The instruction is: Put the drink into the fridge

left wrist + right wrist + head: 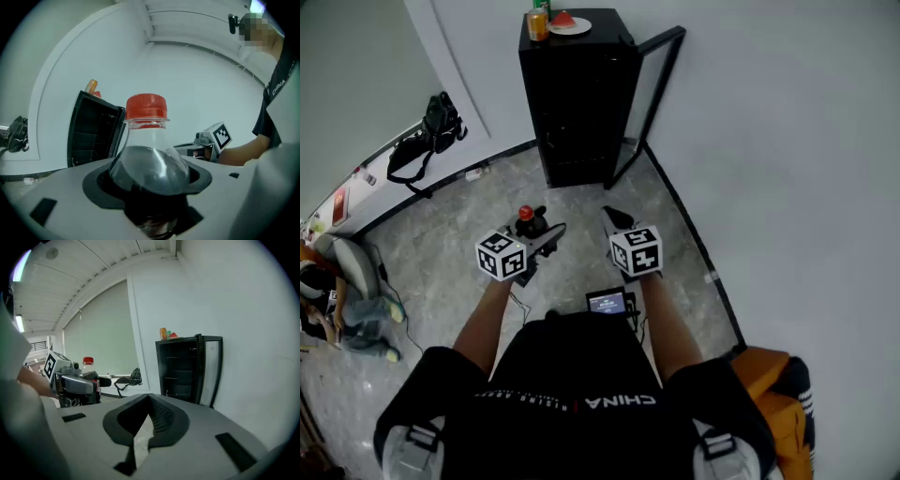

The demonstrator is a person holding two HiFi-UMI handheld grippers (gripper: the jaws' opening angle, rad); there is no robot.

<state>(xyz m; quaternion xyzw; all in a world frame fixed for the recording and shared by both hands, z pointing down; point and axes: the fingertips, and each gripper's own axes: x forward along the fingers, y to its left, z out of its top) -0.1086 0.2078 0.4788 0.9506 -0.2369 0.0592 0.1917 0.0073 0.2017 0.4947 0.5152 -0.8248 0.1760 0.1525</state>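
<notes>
The drink is a clear bottle (pixel 526 215) of dark liquid with a red cap. My left gripper (pixel 534 227) is shut on it and holds it upright above the floor. In the left gripper view the bottle (pixel 149 161) fills the space between the jaws of the left gripper (pixel 150 187). The black fridge (pixel 577 94) stands ahead against the wall, its glass door (pixel 652 89) swung open to the right. Beside the left one, my right gripper (pixel 615 218) is shut with nothing in it, as the right gripper view shows (pixel 149 404). That view also takes in the bottle (pixel 88 369) and the fridge (pixel 183 369).
On top of the fridge stand an orange can (pixel 538 24) and a plate (pixel 569 23) with something red. A black bag (pixel 431 131) hangs at the left wall. A person (pixel 347 300) sits at the far left. An orange bag (pixel 773 375) lies at the lower right.
</notes>
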